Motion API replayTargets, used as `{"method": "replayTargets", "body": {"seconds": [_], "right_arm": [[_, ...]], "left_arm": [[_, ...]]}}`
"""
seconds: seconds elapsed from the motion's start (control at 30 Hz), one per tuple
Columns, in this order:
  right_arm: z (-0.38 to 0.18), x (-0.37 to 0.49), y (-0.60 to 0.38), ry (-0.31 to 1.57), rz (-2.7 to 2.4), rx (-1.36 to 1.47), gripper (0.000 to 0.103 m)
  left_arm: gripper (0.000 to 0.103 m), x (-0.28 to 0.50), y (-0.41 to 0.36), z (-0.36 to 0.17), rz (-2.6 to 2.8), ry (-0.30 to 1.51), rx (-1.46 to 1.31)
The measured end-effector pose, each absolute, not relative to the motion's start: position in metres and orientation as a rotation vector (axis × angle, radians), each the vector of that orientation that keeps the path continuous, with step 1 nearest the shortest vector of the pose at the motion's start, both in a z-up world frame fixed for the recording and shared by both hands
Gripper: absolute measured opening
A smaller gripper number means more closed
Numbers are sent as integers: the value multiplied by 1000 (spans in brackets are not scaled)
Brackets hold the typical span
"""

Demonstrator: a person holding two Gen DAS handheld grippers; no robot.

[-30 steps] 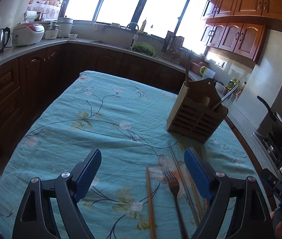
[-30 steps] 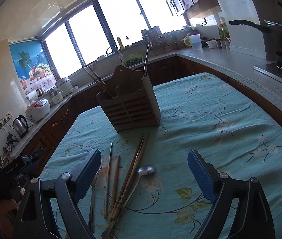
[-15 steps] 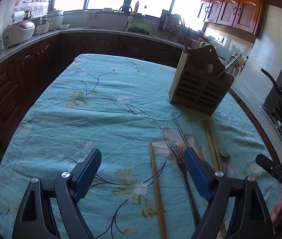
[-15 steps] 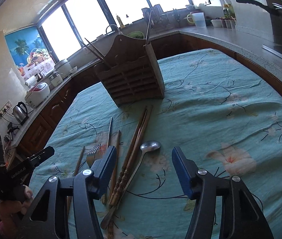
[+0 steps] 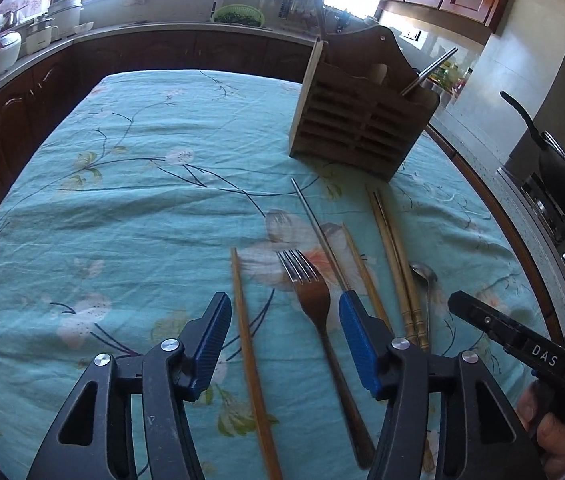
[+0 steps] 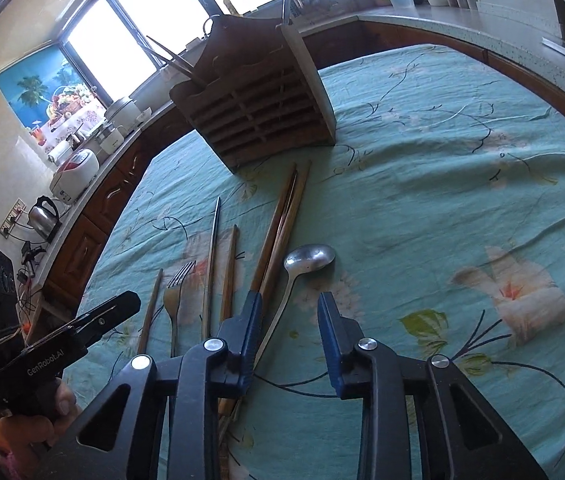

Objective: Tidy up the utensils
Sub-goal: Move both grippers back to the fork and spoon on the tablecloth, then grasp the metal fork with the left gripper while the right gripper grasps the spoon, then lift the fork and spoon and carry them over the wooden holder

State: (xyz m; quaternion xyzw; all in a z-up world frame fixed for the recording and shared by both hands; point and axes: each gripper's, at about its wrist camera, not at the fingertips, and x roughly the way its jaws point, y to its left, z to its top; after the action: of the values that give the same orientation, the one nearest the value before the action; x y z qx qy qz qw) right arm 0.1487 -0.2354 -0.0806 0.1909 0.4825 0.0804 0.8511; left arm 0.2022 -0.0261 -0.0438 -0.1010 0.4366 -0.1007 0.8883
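Utensils (image 5: 309, 280) lie in a loose row on the teal floral tablecloth (image 5: 130, 208), just in front of the wooden caddy (image 5: 358, 120), and I'm right above them with both tools. Running across from my left: a lone wooden chopstick (image 5: 248, 332), the fork (image 5: 314, 300), a thin metal chopstick (image 5: 314, 216), another wooden stick (image 5: 362, 268), a bundled pair of chopsticks (image 5: 392, 248), and the spoon (image 6: 309, 257) out on the right edge.

My left gripper (image 5: 282, 316) is spread wide and holds nothing, its blue pads straddling the lone chopstick and the fork handle. My right gripper (image 6: 288, 316) is parted more narrowly, also with nothing in it; the spoon's handle runs down beside its left pad, and I can't tell whether the handle sits inside the gap or just under that finger.

Progress check: early going, by my read. The caddy already has a few pieces standing in it, a metal handle poking out of one end and dark sticks out of the other, but six or so items are on the cloth, none lifted. Looks to me like the spoon goes first on the right, fork or chopstick on the left. All the placing is left to do.
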Motion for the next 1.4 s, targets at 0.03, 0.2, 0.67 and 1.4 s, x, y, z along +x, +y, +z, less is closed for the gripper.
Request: {"method": "replayTargets", "body": {"seconds": [0.03,0.2,0.67,1.4], "right_arm": [[-83,151,-234,1026,171,406,29],[-94,161,-230,1060,190,424,26],[-102,174,-238,1058,212,473,4],[-27,148,-248,865,209,449,2]], "left_arm": [[54,207,-28,-46,-214,920,-208],[45,229,-39,-59,-233,975,-203],[22,254,-42,-77,-276,971,-251],[16,197,-10,-14,-329,766,-337]]}}
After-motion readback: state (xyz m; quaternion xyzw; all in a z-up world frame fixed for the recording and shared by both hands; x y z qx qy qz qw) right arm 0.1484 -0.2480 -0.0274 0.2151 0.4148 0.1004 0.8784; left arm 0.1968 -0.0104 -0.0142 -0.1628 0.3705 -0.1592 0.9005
